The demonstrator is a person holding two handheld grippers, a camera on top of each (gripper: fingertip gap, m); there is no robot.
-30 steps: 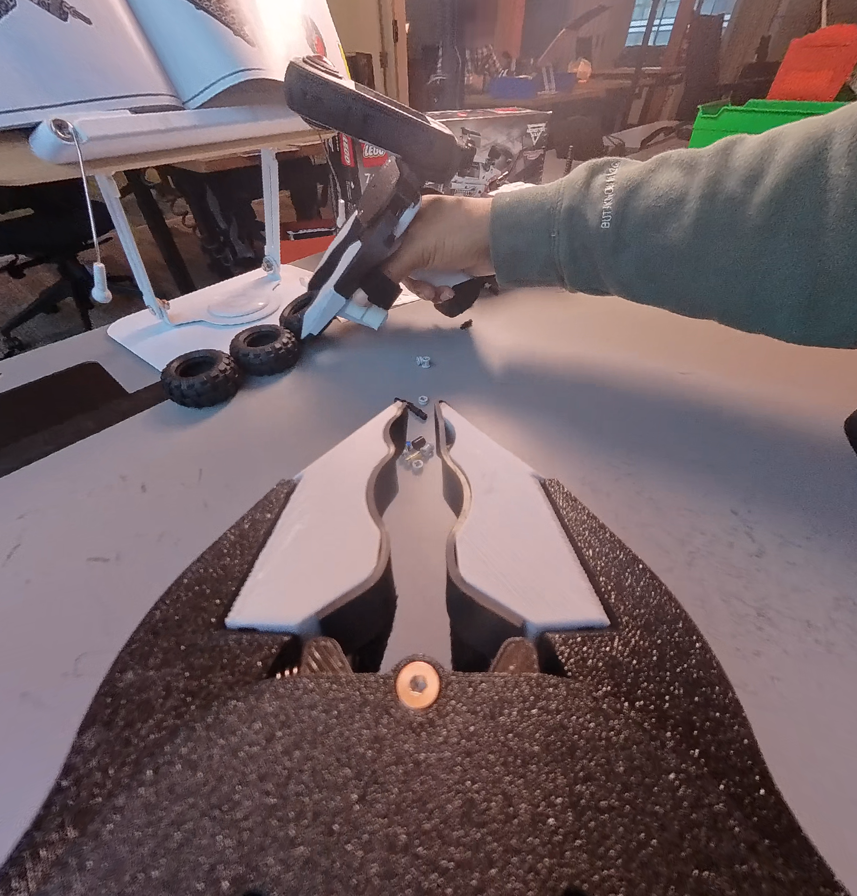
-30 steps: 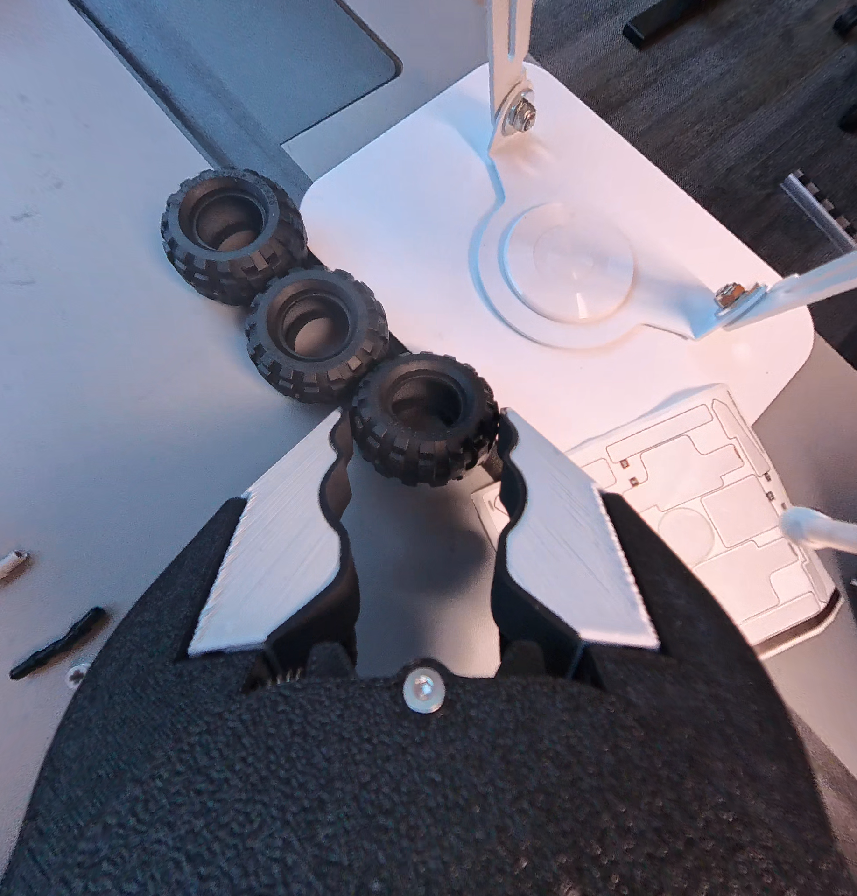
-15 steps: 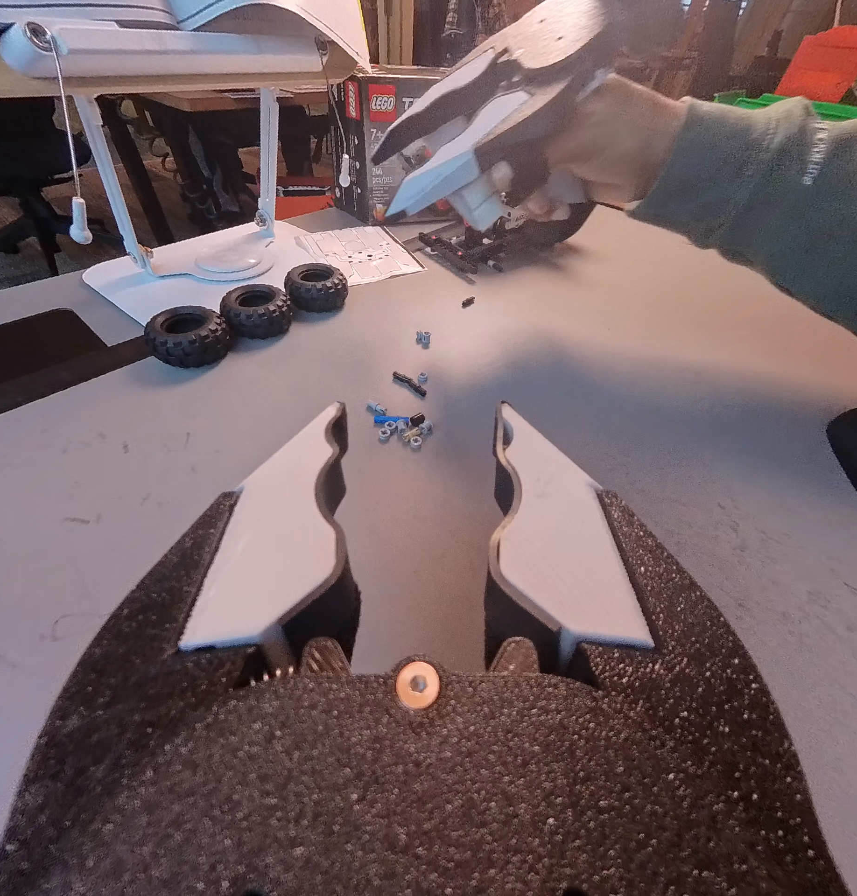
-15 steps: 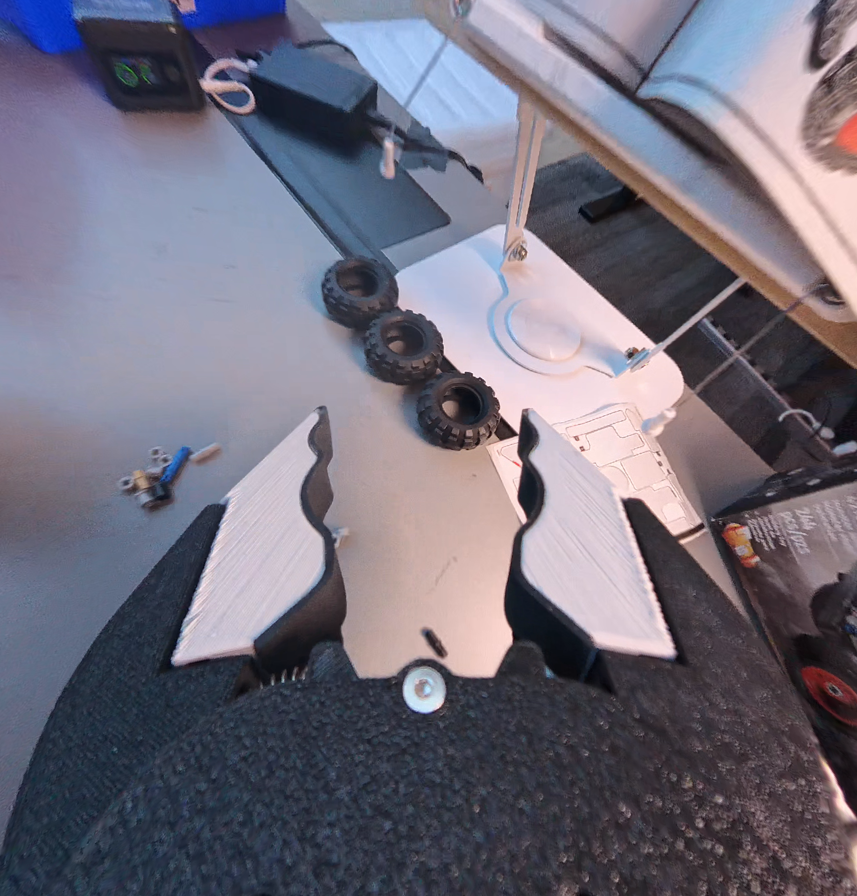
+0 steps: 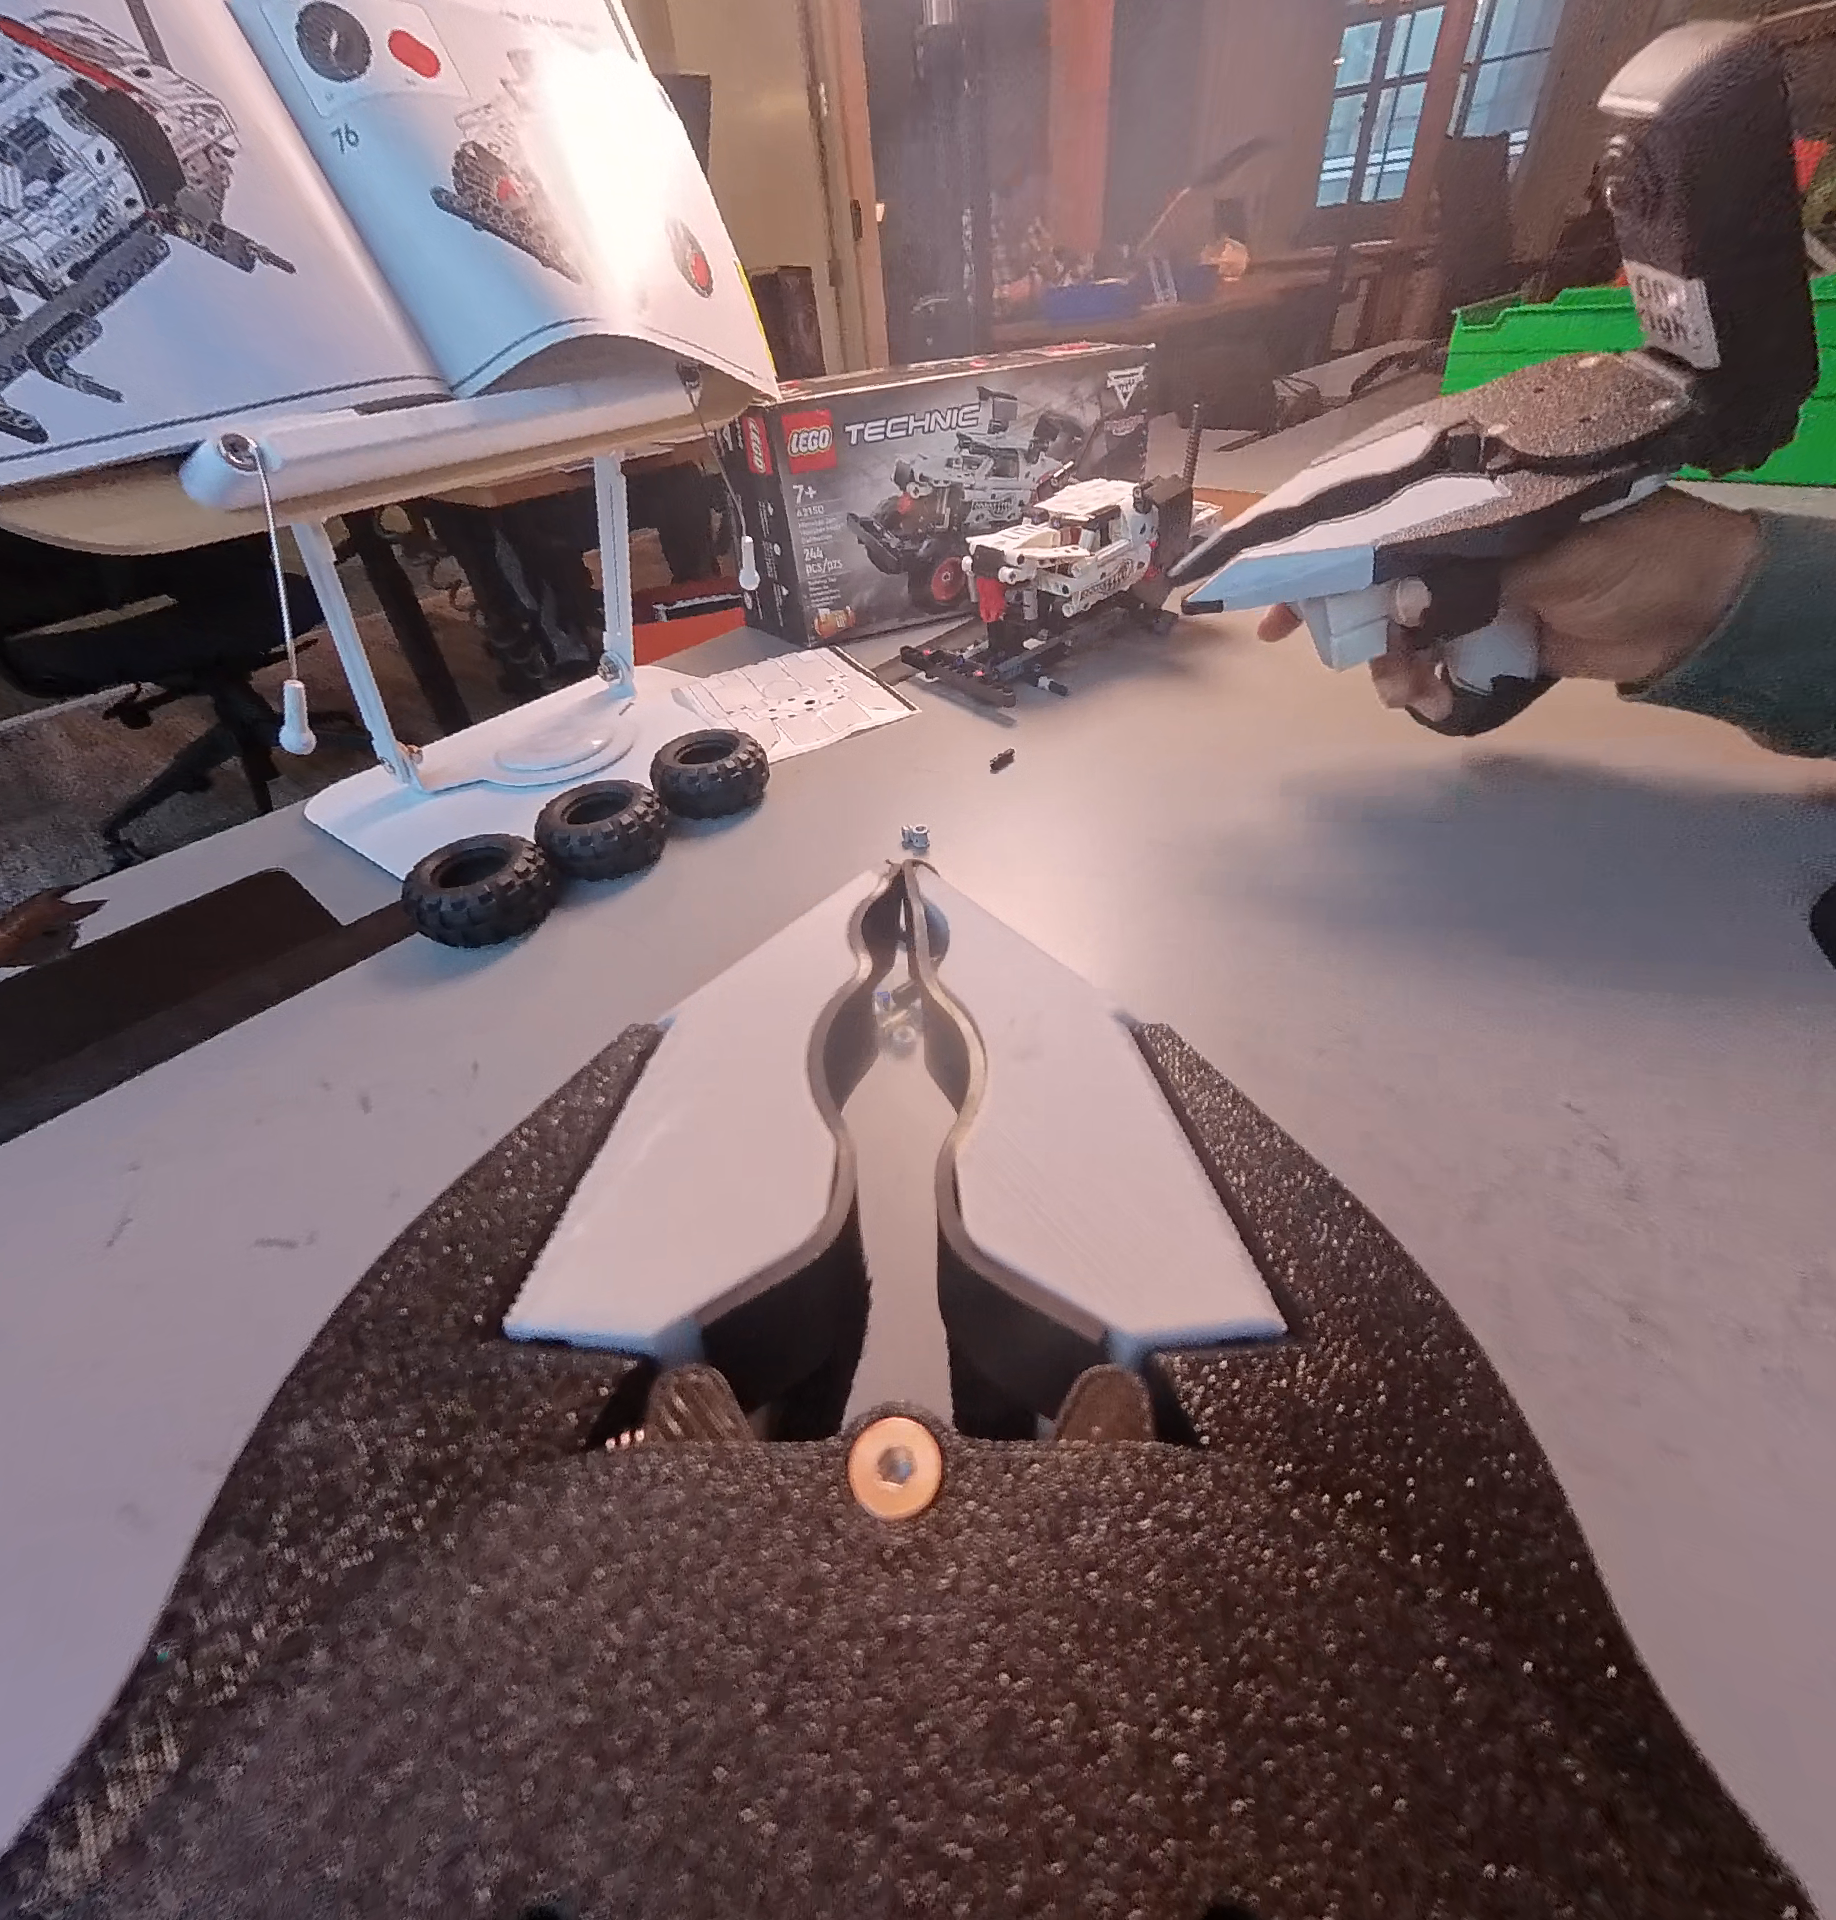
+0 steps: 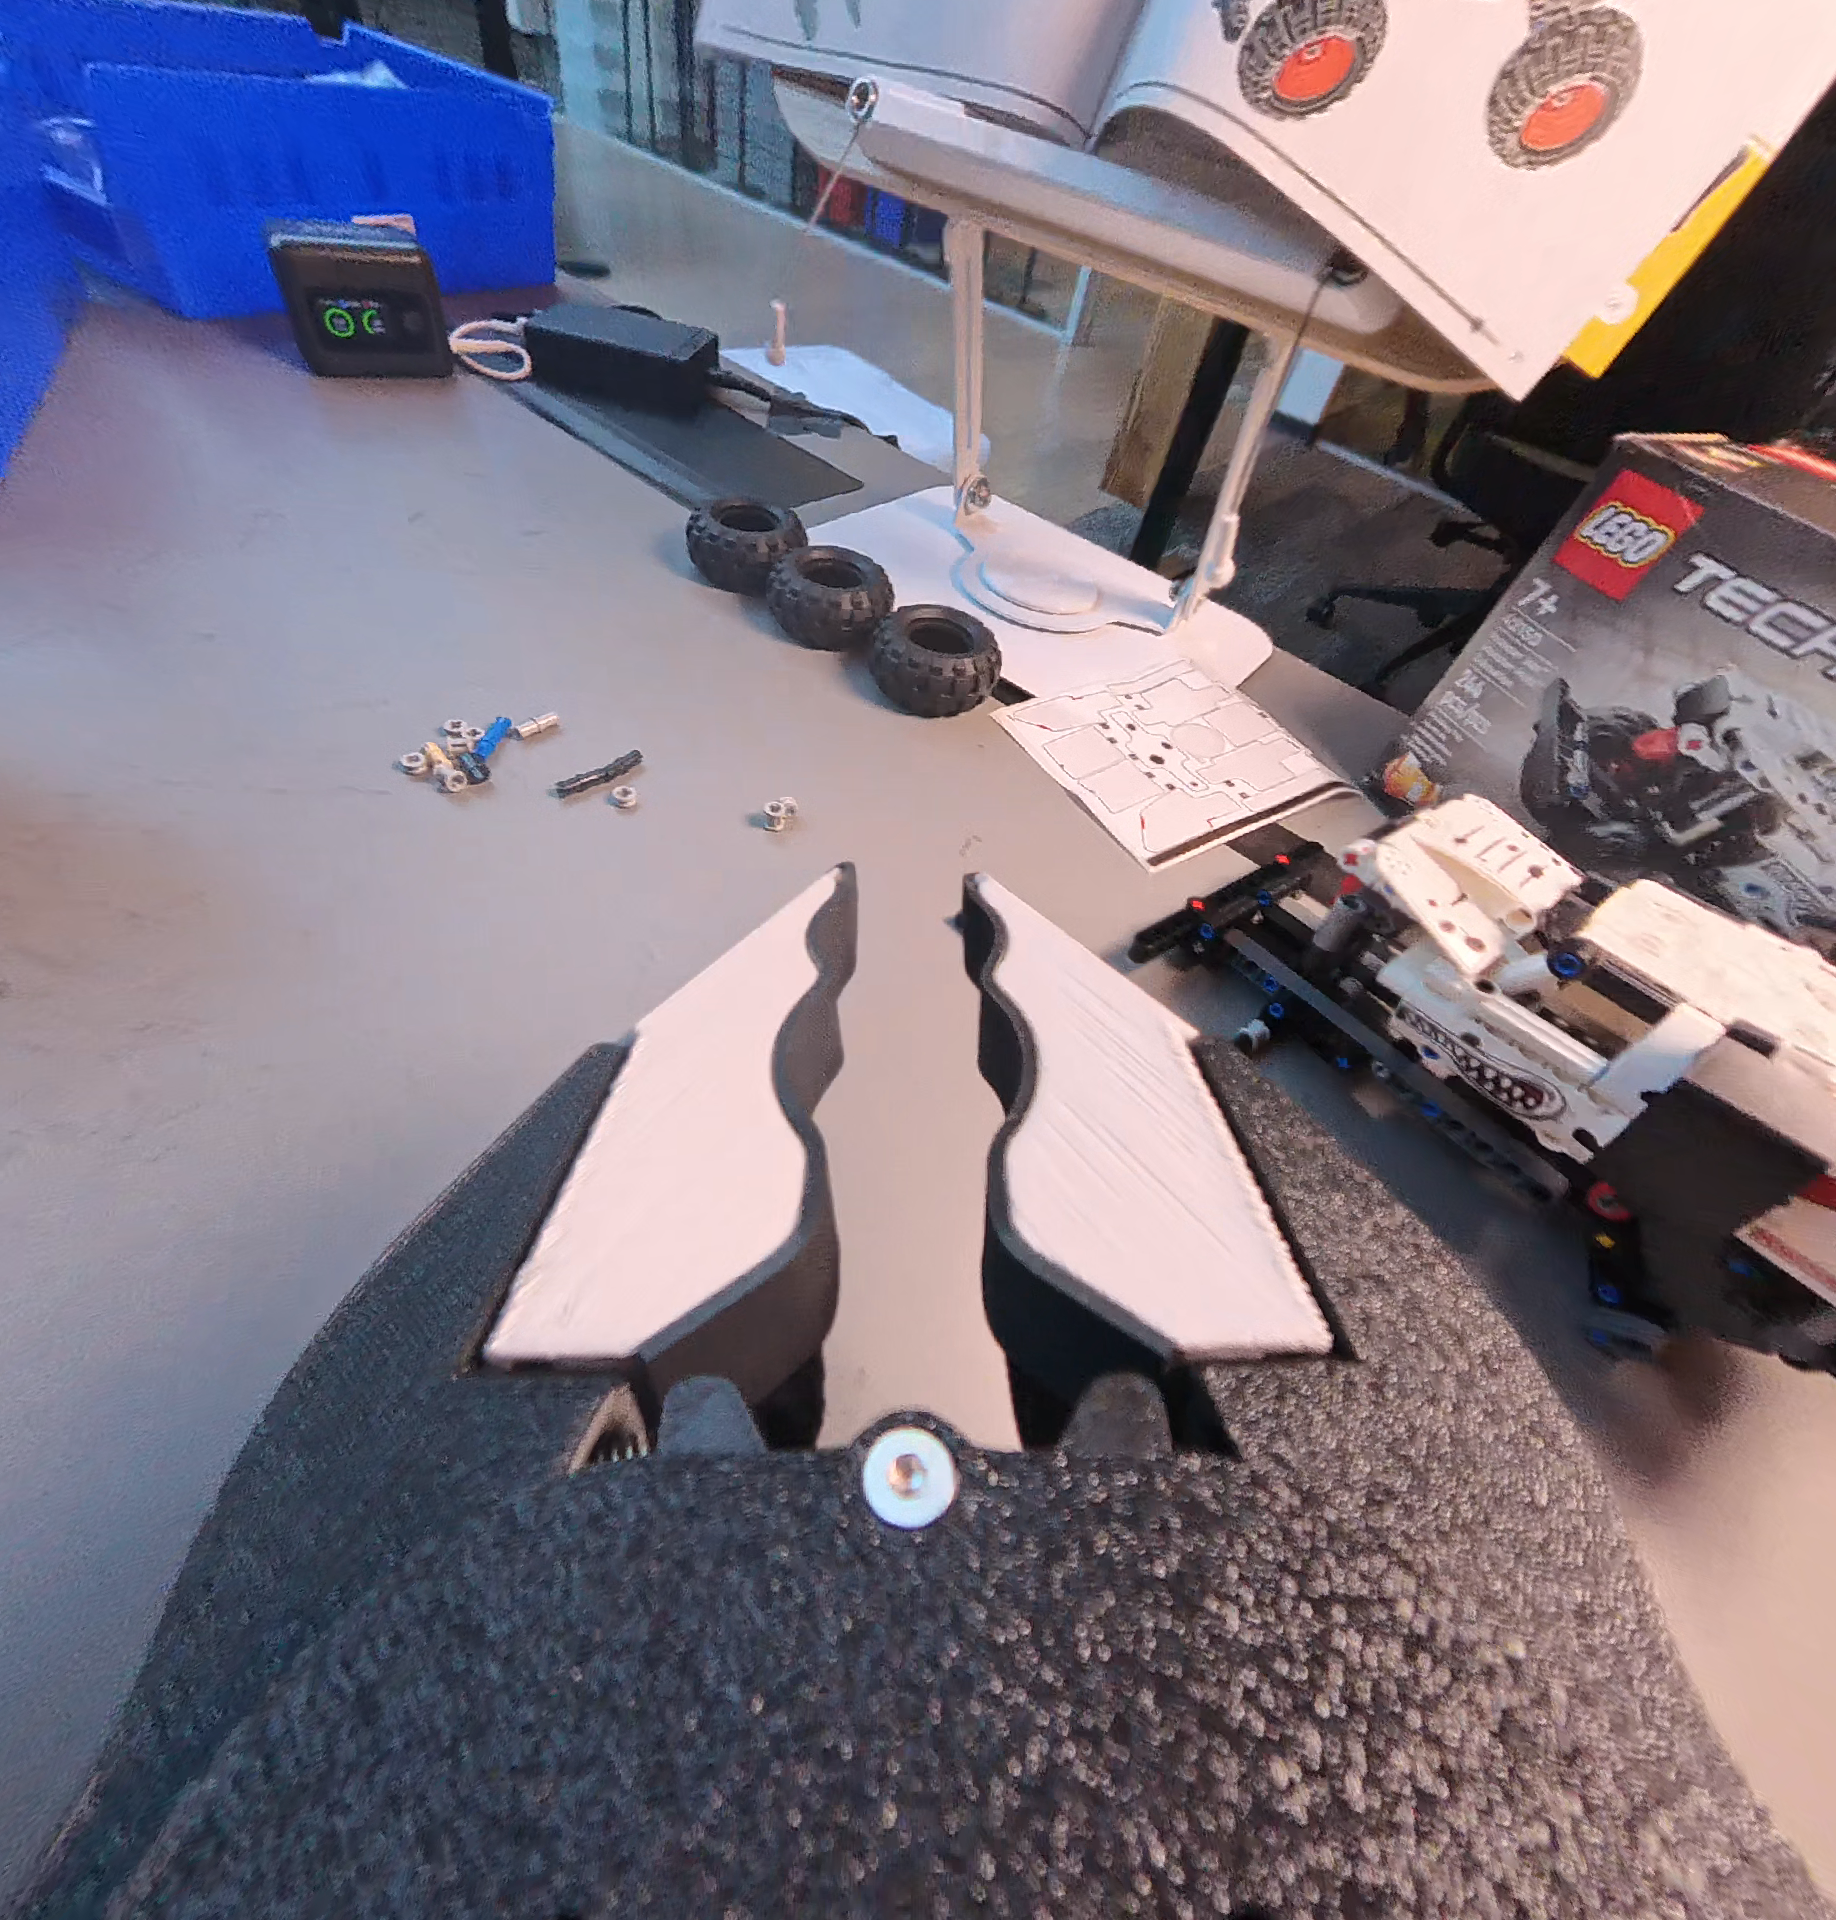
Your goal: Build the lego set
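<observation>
— Closing up, that left gripper [image 5: 906, 894]: its fingers stood wide a moment ago, and now the tips all but meet over the little heap of grey, blue and black pins [image 6: 457, 753]. Caught one?

— Can't tell. The right gripper [image 6: 909, 894] has left the three black knobbly rubber tyres [image 6: 836, 597] and hangs beside the half-built white-and-black truck [image 6: 1516, 997], fingers part open, empty.

— Pins before wheels, I'd guess.

— Scuffed grey table [image 6: 218, 935], open instruction booklet [image 5: 270, 208] on its stand, blue plastic bins [image 6: 270, 156] behind.
</observation>
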